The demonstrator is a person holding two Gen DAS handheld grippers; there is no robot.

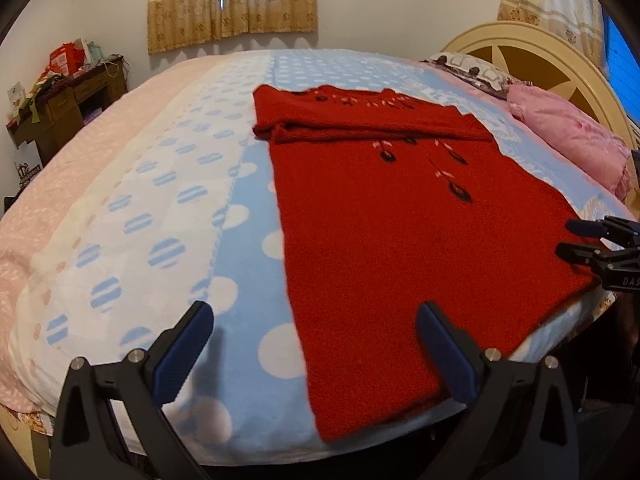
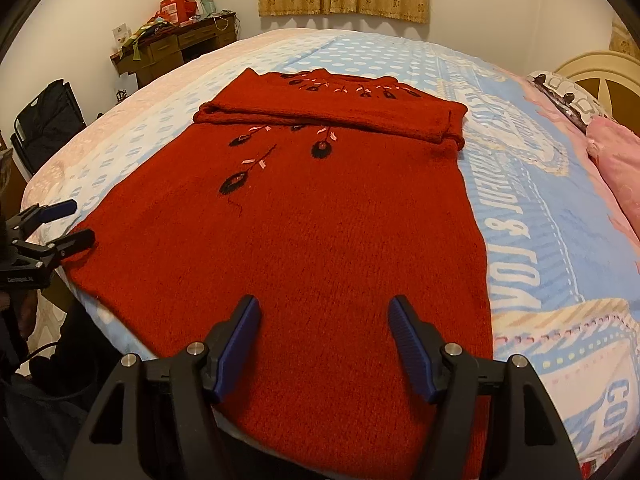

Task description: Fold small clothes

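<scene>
Red knit sweater (image 2: 320,220) lies flat on a bed (image 1: 120,208), its long axis running from the near edge, where the hem hangs just over the mattress side, to the far collar. Both sleeves are already folded across the chest, forming a thick band below a neckline stitched with black and pink flowers. At the left, the left gripper (image 1: 316,344) hovers above the sweater's near-left hem corner, jaws spread wide and holding nothing; one blue ribbed pad (image 1: 184,356) is over the blanket, the other over the knit. To the right, the right gripper (image 2: 324,340) hangs over the near hem, jaws also spread and empty, with red wool directly beneath both pads. Each hand sits nearest its own hem corner, so the likely next move is pinching the hem and carrying it away toward the collar. The wool looks fuzzy, thick and soft; the blanket is plush, pale blue with white dots. A pink pillow (image 1: 572,144) rests far right.
</scene>
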